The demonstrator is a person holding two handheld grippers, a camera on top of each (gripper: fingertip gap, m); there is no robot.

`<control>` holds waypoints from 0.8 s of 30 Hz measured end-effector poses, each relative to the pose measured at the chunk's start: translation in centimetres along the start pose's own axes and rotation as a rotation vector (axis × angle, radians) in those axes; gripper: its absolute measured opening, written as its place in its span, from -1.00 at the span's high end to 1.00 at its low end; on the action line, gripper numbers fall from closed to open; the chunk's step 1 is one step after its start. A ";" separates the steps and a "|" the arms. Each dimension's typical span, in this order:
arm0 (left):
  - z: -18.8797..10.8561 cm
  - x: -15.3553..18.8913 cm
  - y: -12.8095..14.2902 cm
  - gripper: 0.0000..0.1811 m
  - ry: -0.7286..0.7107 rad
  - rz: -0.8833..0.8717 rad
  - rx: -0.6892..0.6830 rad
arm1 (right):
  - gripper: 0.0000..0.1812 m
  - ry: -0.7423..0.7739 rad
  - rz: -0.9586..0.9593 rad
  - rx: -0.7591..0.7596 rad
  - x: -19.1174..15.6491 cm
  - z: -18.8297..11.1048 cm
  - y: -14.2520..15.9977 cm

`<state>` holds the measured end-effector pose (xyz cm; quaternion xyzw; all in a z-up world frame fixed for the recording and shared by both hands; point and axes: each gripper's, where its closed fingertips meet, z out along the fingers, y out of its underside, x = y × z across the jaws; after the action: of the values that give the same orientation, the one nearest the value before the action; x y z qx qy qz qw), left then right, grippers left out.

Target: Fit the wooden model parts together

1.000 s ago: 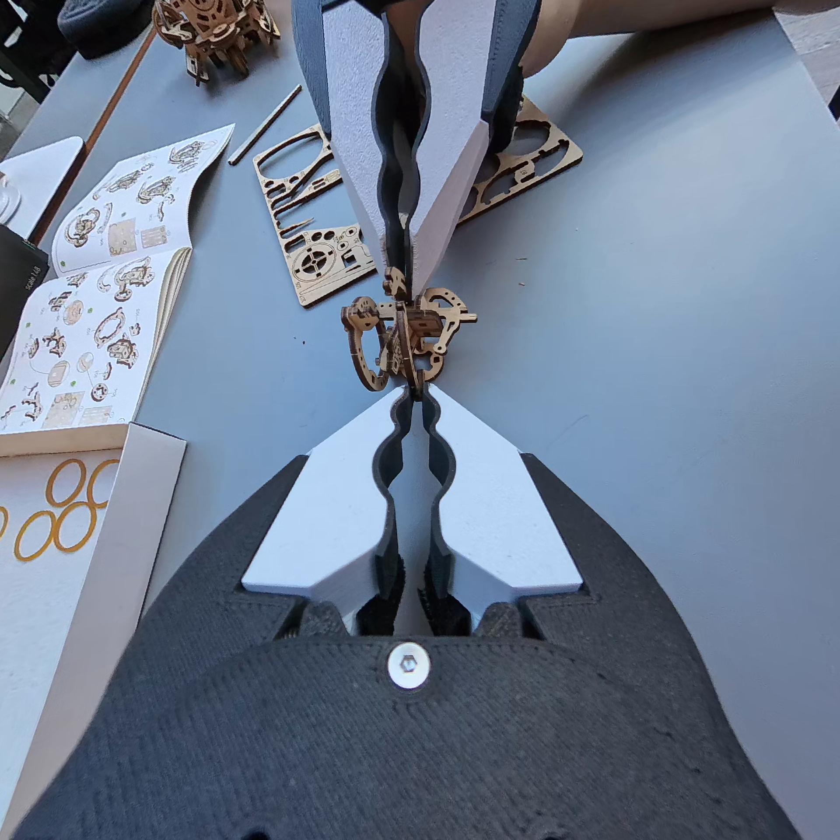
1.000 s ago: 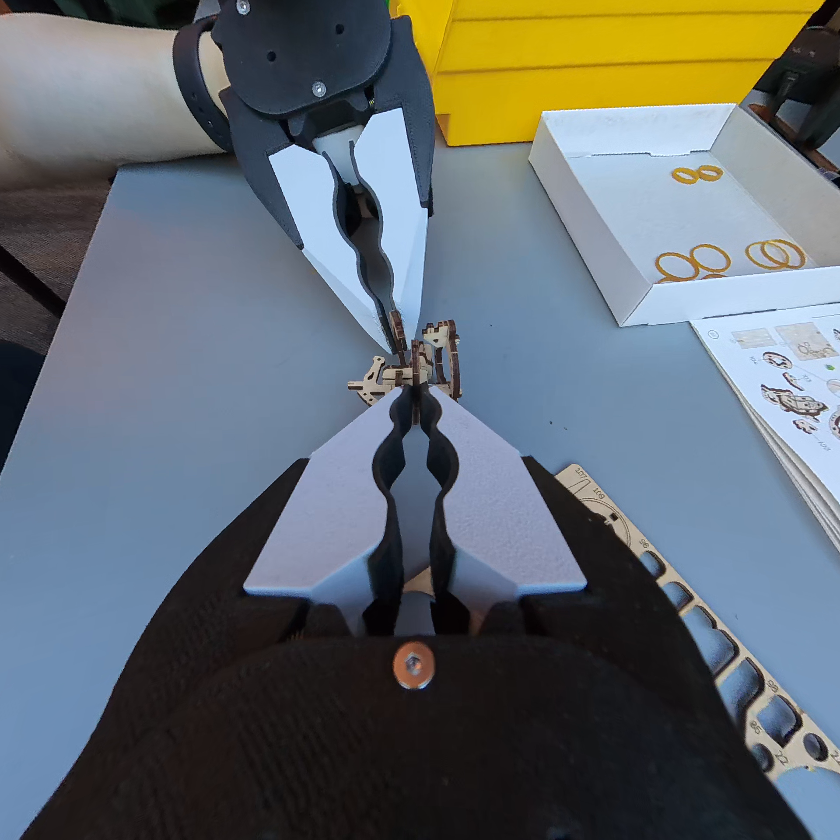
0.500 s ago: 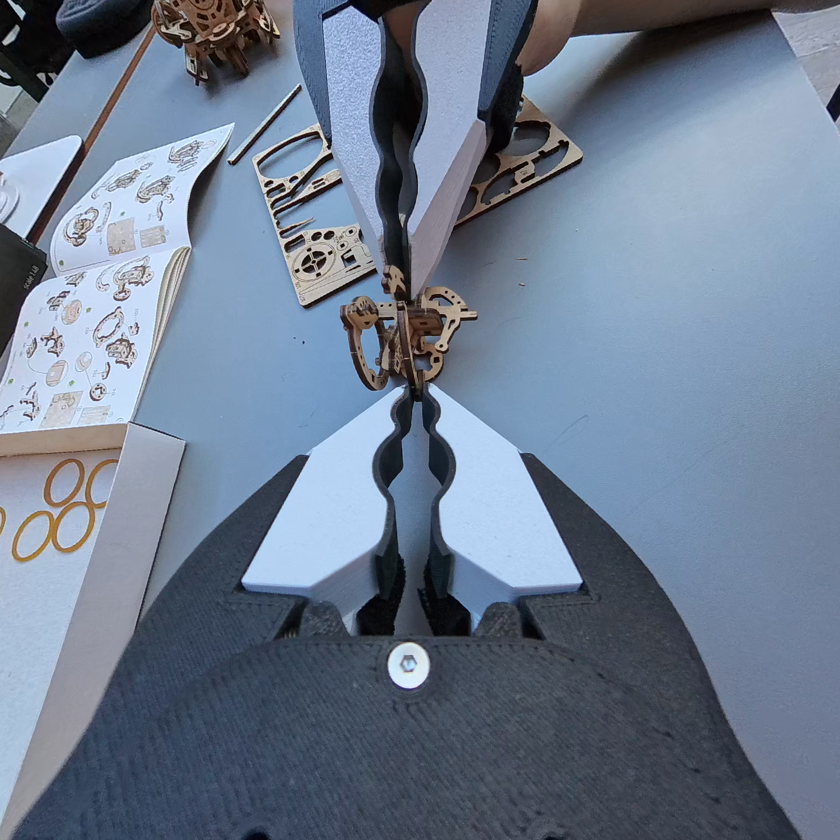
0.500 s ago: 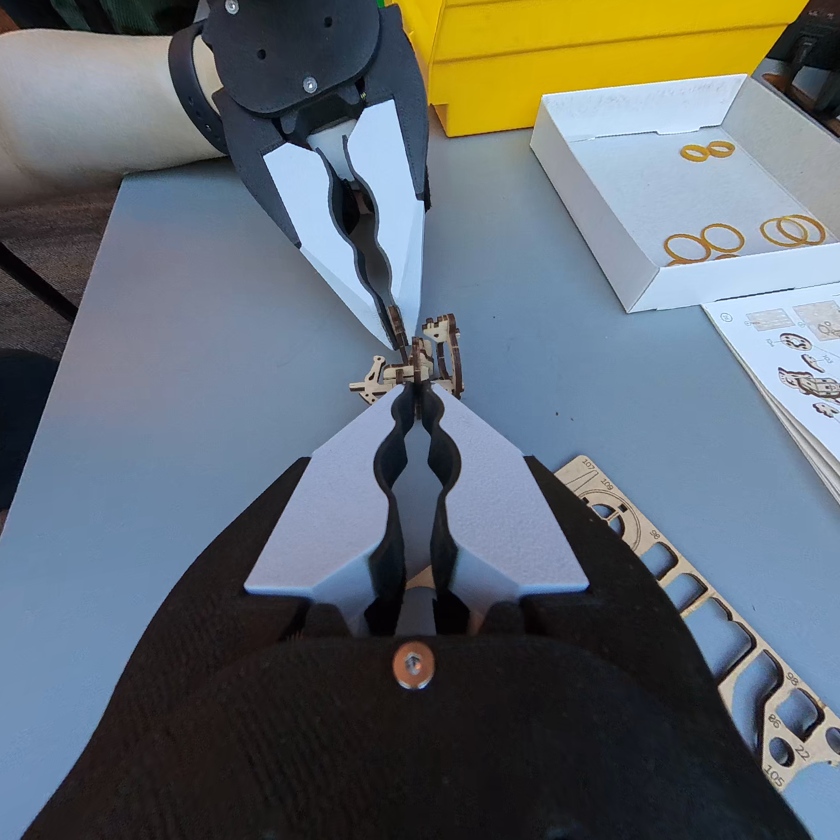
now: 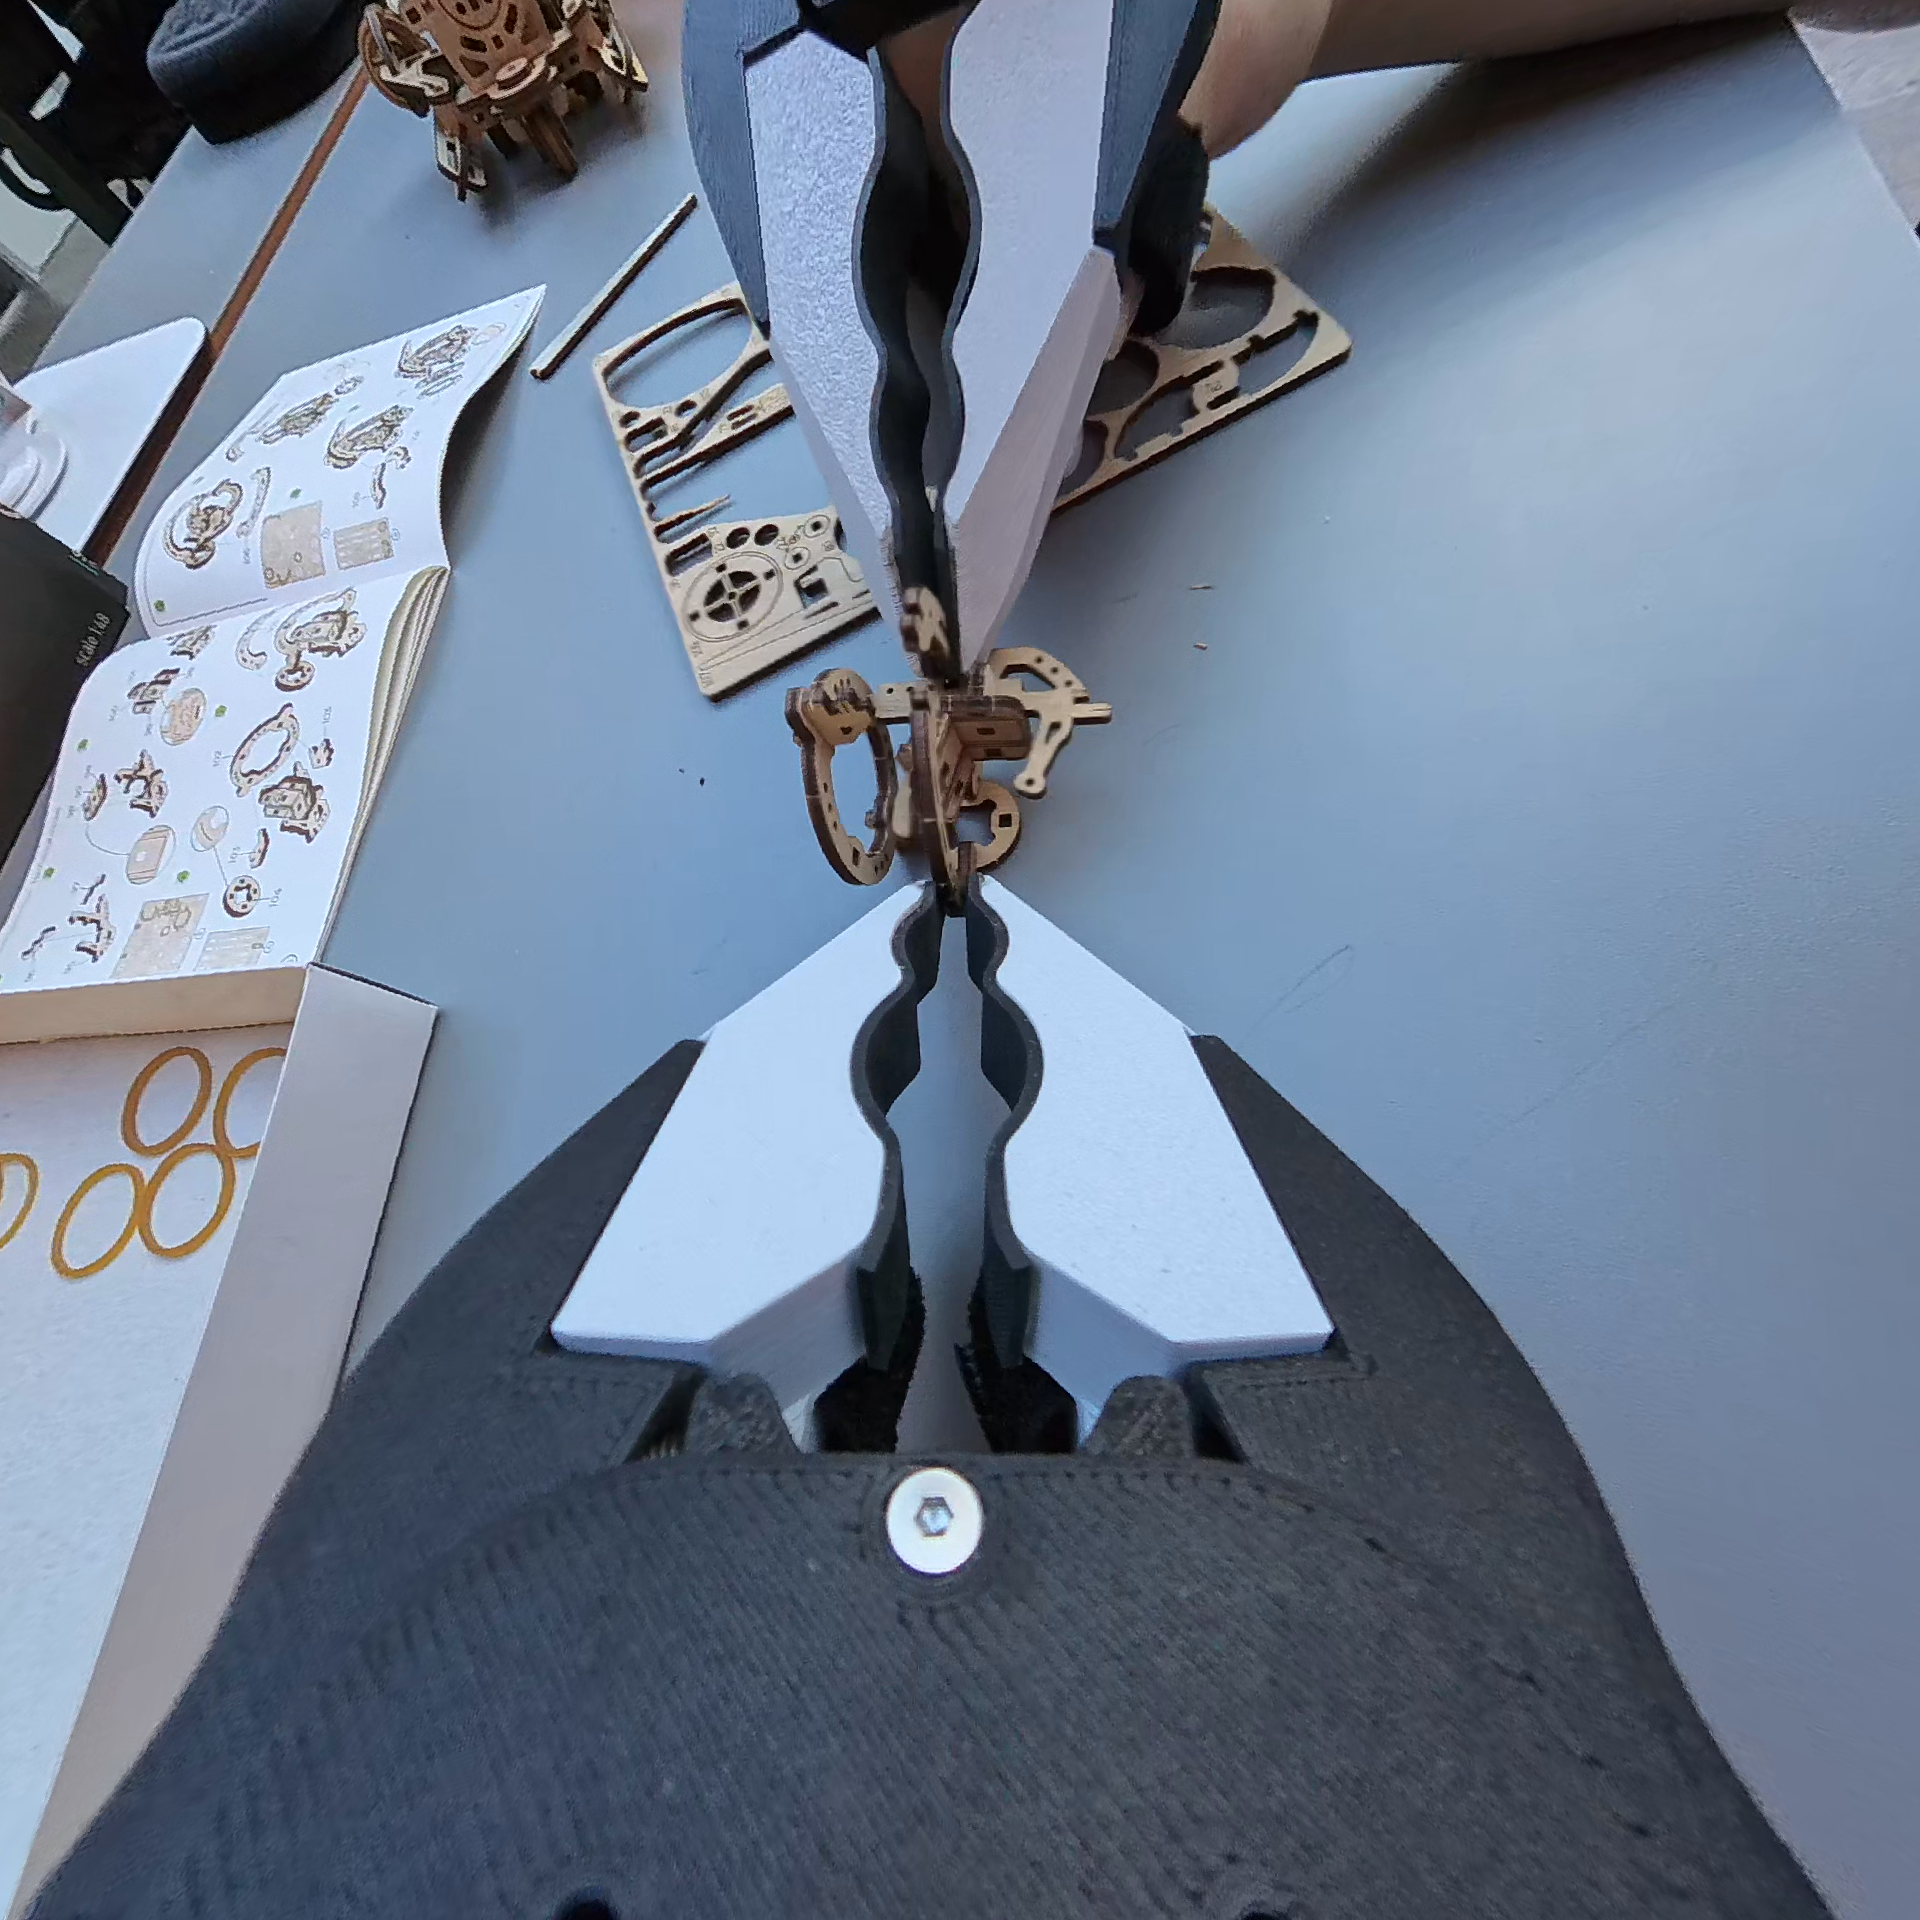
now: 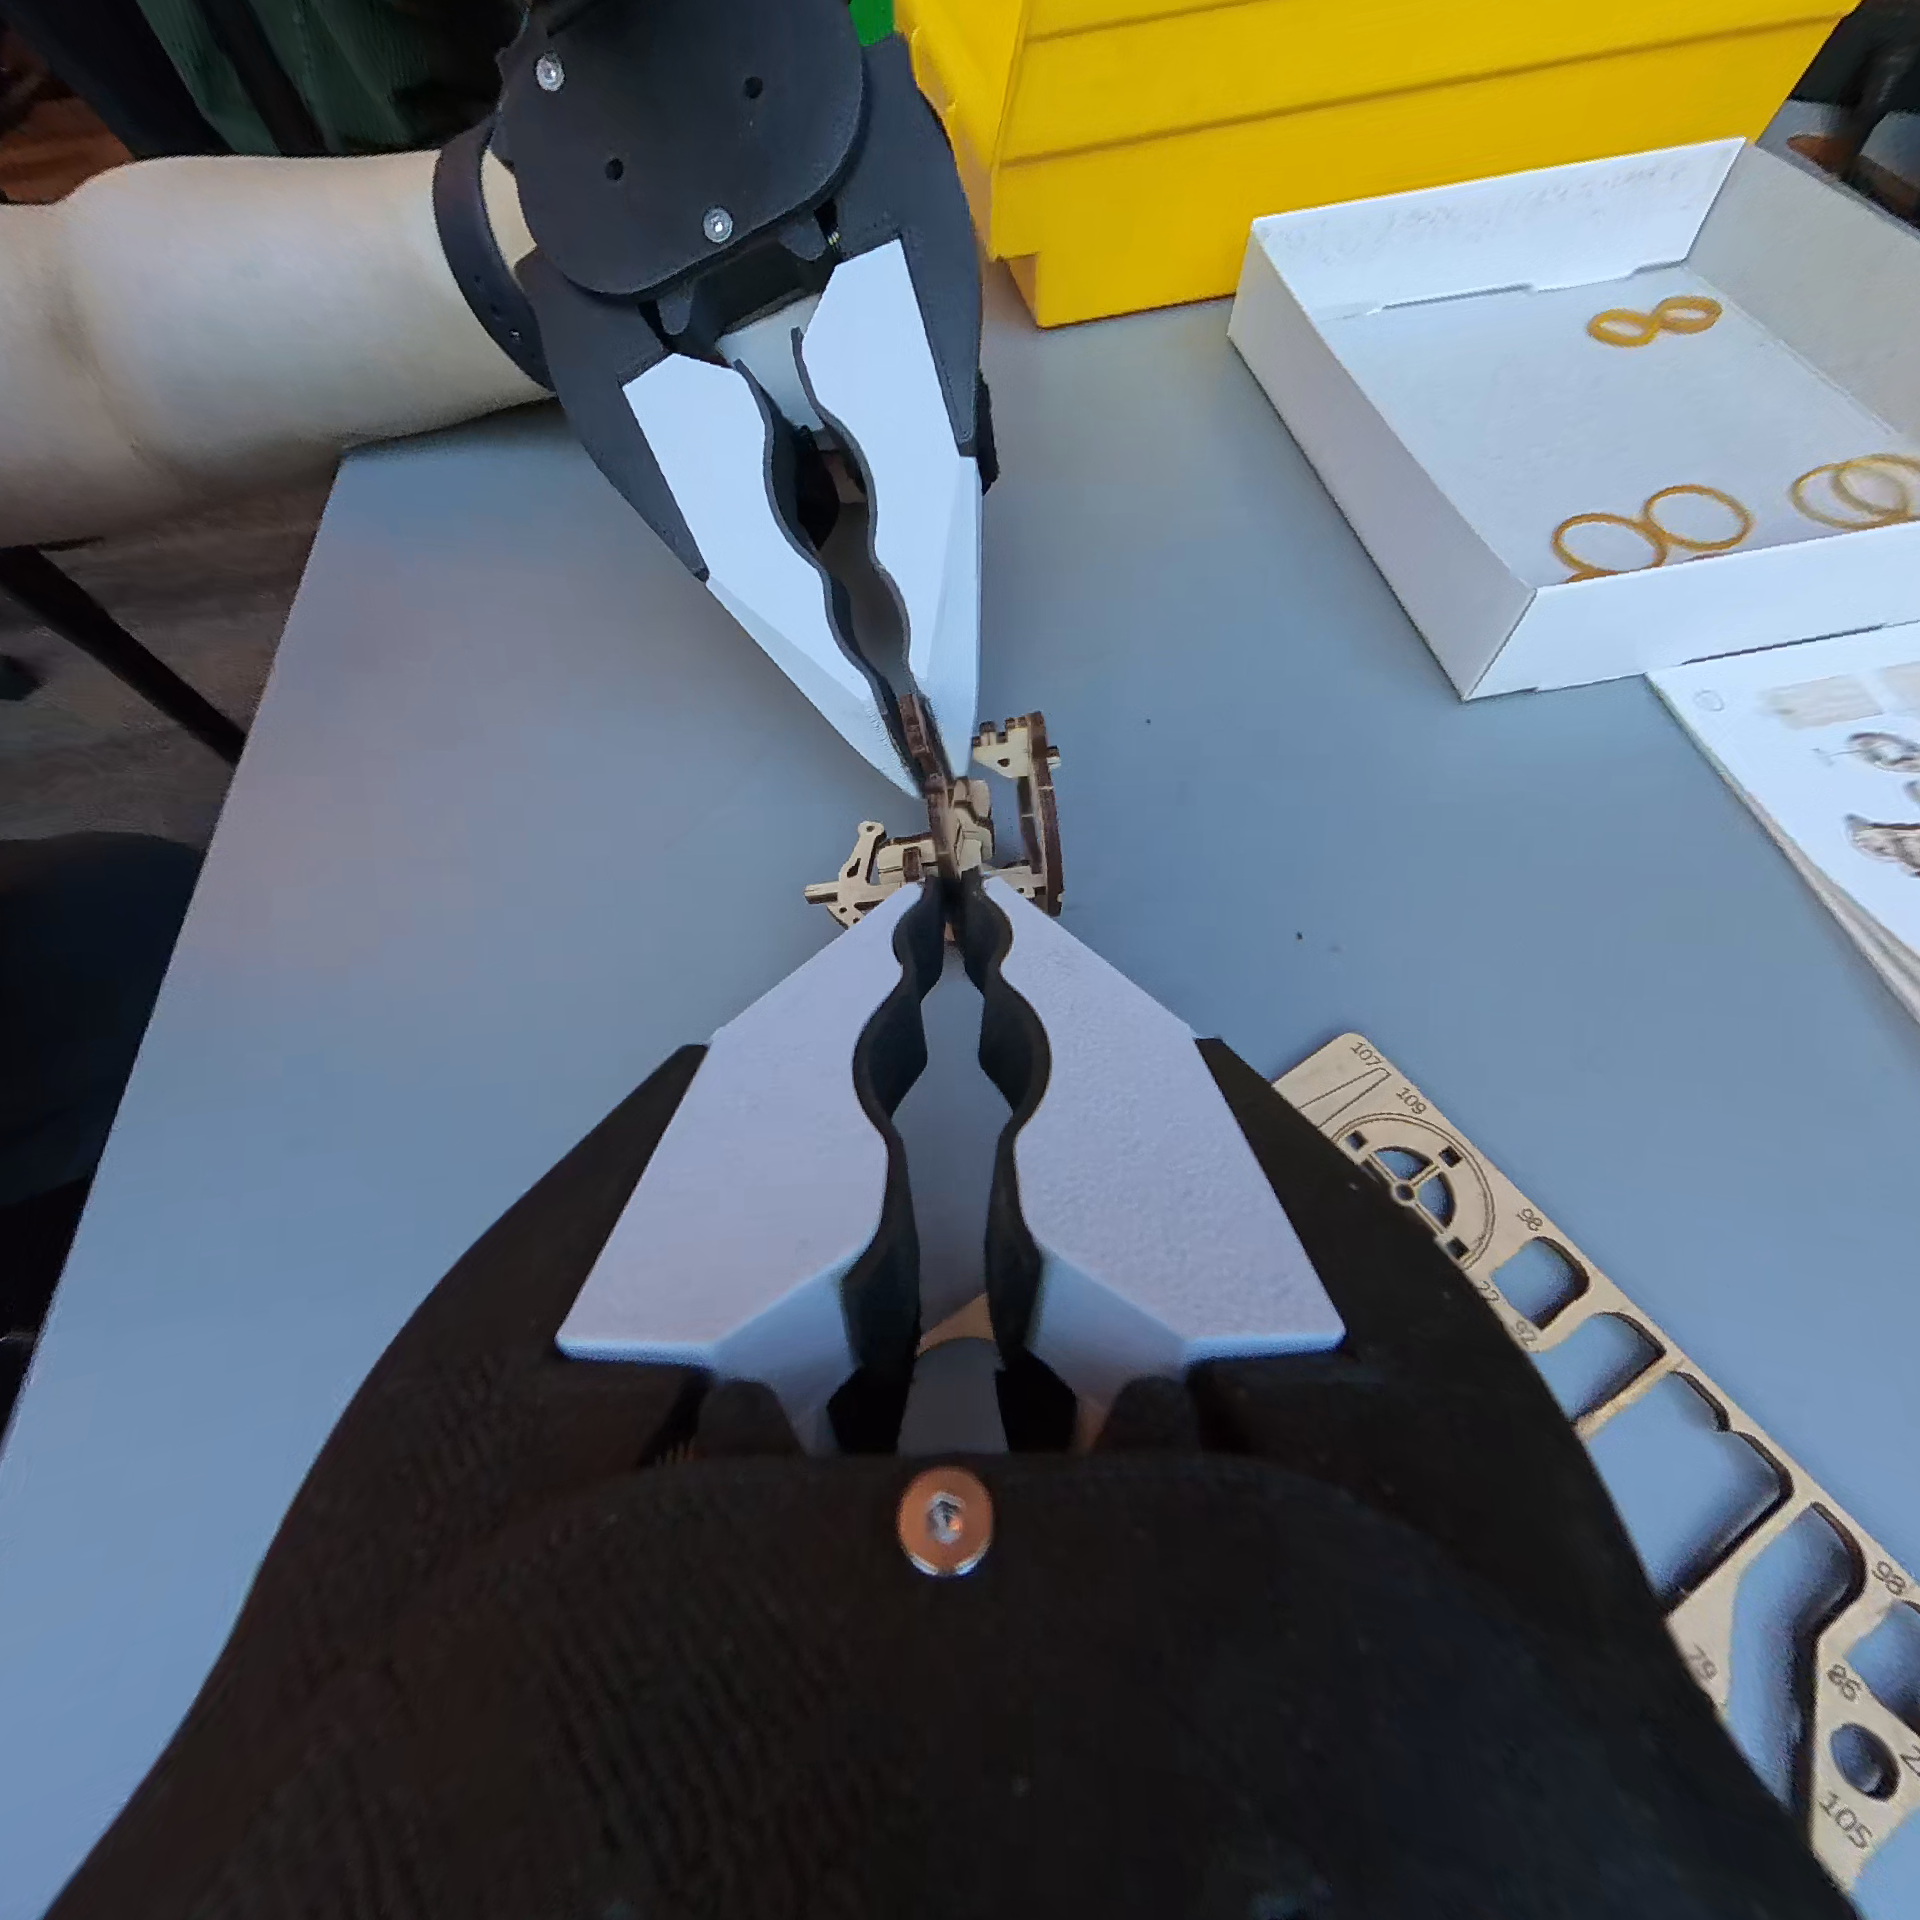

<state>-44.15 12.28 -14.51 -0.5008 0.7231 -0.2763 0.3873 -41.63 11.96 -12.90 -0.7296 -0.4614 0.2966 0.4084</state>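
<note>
A small wooden sub-assembly [image 5: 935, 769] of rings and arms is held just above the grey table [image 5: 1455, 831]. My left gripper [image 5: 951, 896] is shut on its near disc edge. My right gripper [image 5: 940, 649] comes in from the far side, tips down, shut on a small wooden part [image 5: 923, 621] that touches the assembly's top. In the right wrist view, my right gripper [image 6: 948, 883] is shut on that thin part, edge-on against the assembly [image 6: 966, 831]. The left gripper [image 6: 935, 764] meets it from above, a brown piece between its fingers.
An open instruction booklet [image 5: 239, 665] and a white box with yellow rubber bands [image 6: 1558, 416] lie to one side. Punched wooden part sheets [image 5: 727, 499] [image 6: 1662, 1351] lie near the right gripper. A finished model [image 5: 499, 73], a thin stick [image 5: 613, 286] and yellow bins [image 6: 1351, 135] sit farther off. The grippers are tip to tip, or close to it.
Both grippers stay shut with the assembly between them. The right wrist view has shifted, so the box and bins sit lower in frame and the left gripper looks steeper.
</note>
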 end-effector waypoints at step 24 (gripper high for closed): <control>-0.6 -0.5 -0.8 0.91 -0.041 0.041 0.059 | 0.99 0.028 -0.051 0.013 0.2 -0.1 -0.6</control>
<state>-44.16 12.48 -13.41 -0.4799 0.7165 -0.2792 0.4224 -41.69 12.29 -12.31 -0.7191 -0.4722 0.2785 0.4270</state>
